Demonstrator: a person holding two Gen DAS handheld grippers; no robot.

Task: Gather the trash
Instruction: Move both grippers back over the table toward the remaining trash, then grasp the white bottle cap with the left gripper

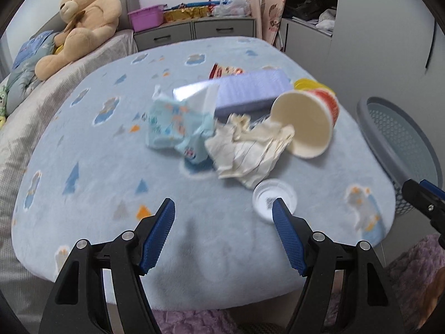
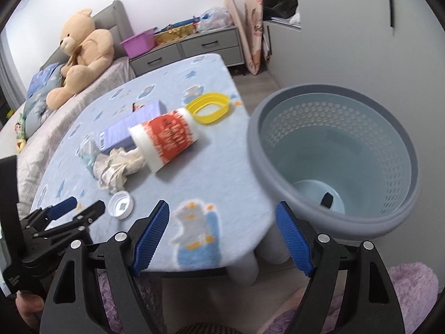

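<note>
Trash sits heaped mid-desk, and both tools hang over the near edge with nothing in them. Left tool (image 1: 224,208), fingers spread wide, empty, hovers above the blue patterned desk (image 1: 97,194); just past its right finger lies a clear round lid (image 1: 274,196). Right tool (image 2: 222,214), also spread and empty, is at the desk's near right corner, beside the grey basket (image 2: 332,164) standing off the right edge. Moving outward: crumpled tissue (image 1: 244,150) touches the mouth of a tipped red-and-white paper cup (image 1: 308,119), a pale blue wrapper (image 1: 175,122) lies left of it, a purple box (image 1: 250,89) behind, and a yellow ring (image 2: 208,107) is towards the far right edge.
</note>
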